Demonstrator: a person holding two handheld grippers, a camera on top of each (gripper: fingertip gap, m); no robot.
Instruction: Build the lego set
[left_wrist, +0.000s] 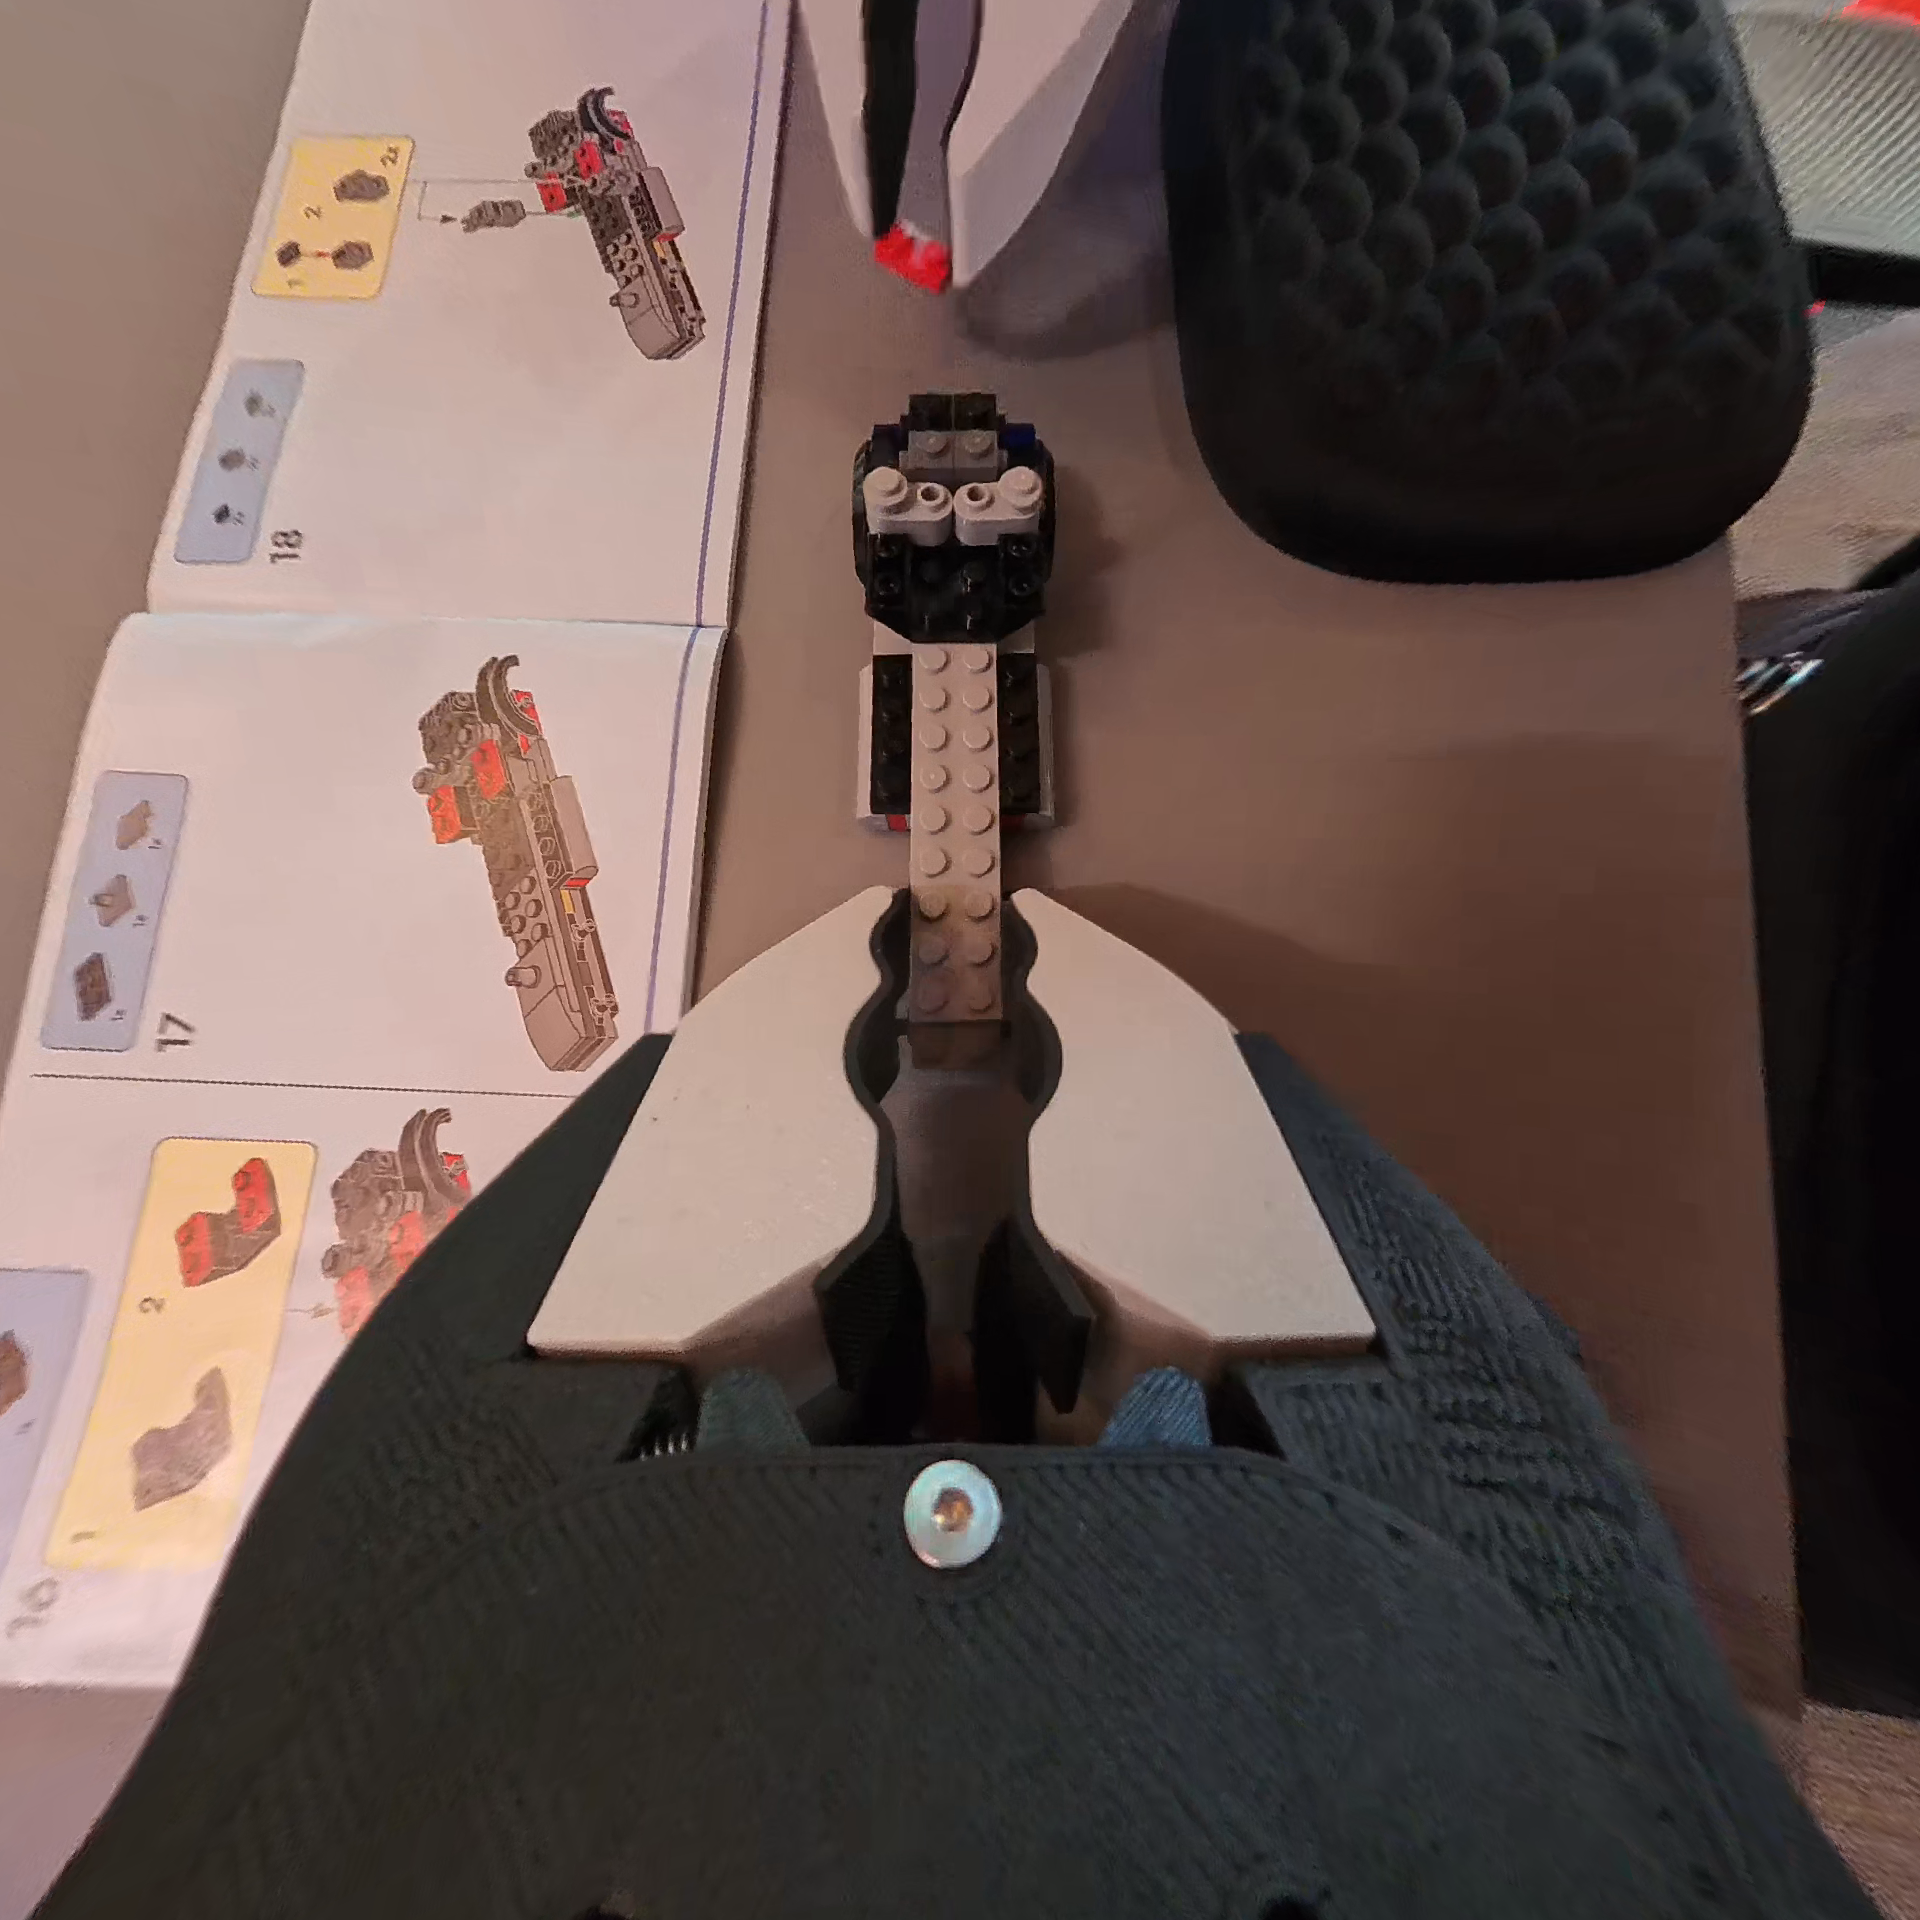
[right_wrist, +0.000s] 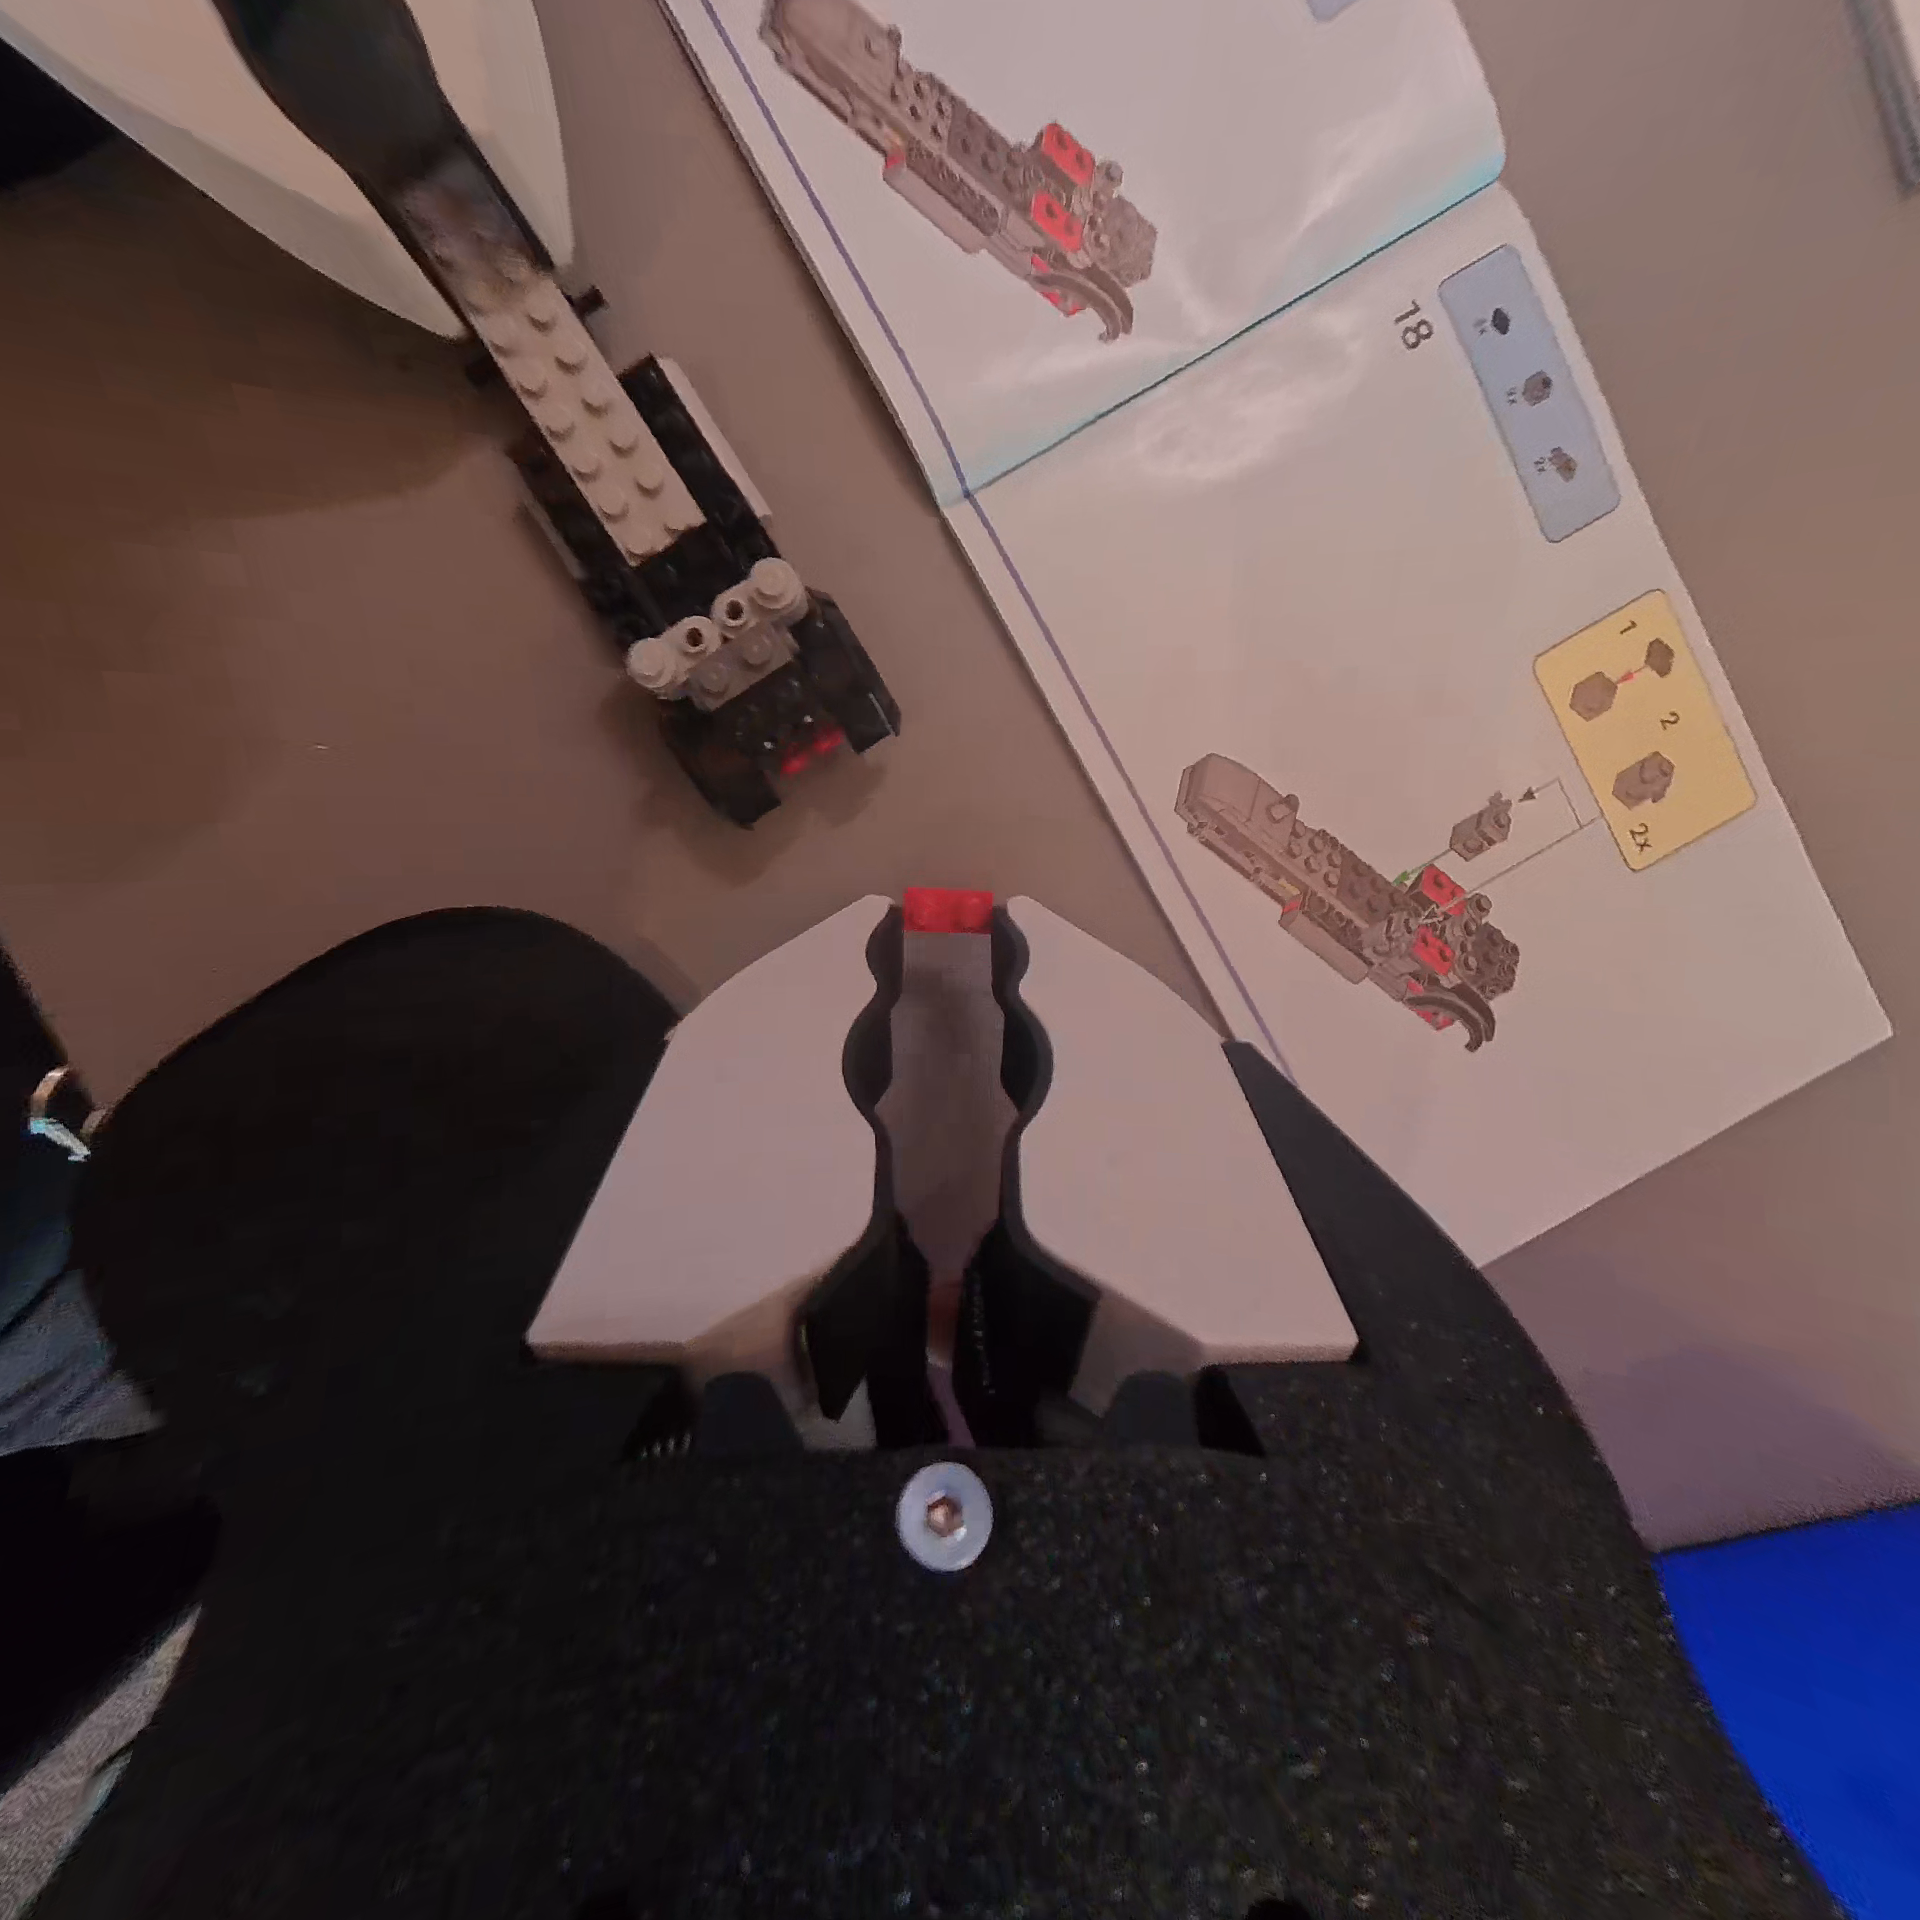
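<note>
A long lego model (left_wrist: 954, 665), with a grey studded plate on top, a black body and small grey pieces at its far end, lies on the grey-brown table. My left gripper (left_wrist: 954, 904) is shut on the near end of its grey plate. In the right wrist view the same model (right_wrist: 665, 582) lies to the upper left, with the left gripper (right_wrist: 457, 270) holding its far end. My right gripper (right_wrist: 948, 906) is shut on a small red brick (right_wrist: 948, 908) at its fingertips, a short way from the model's black end. The right gripper also shows in the left wrist view (left_wrist: 920, 244), beyond the model, with the red brick (left_wrist: 914, 255).
An open instruction booklet (left_wrist: 447, 582) lies left of the model; in the right wrist view it lies on the right (right_wrist: 1403, 644). A black padded, bumpy object (left_wrist: 1486, 281) sits right of the model near the table's edge. A blue surface (right_wrist: 1808, 1704) shows at the lower right. Some 12 cm of space lies between my two pairs of fingers.
</note>
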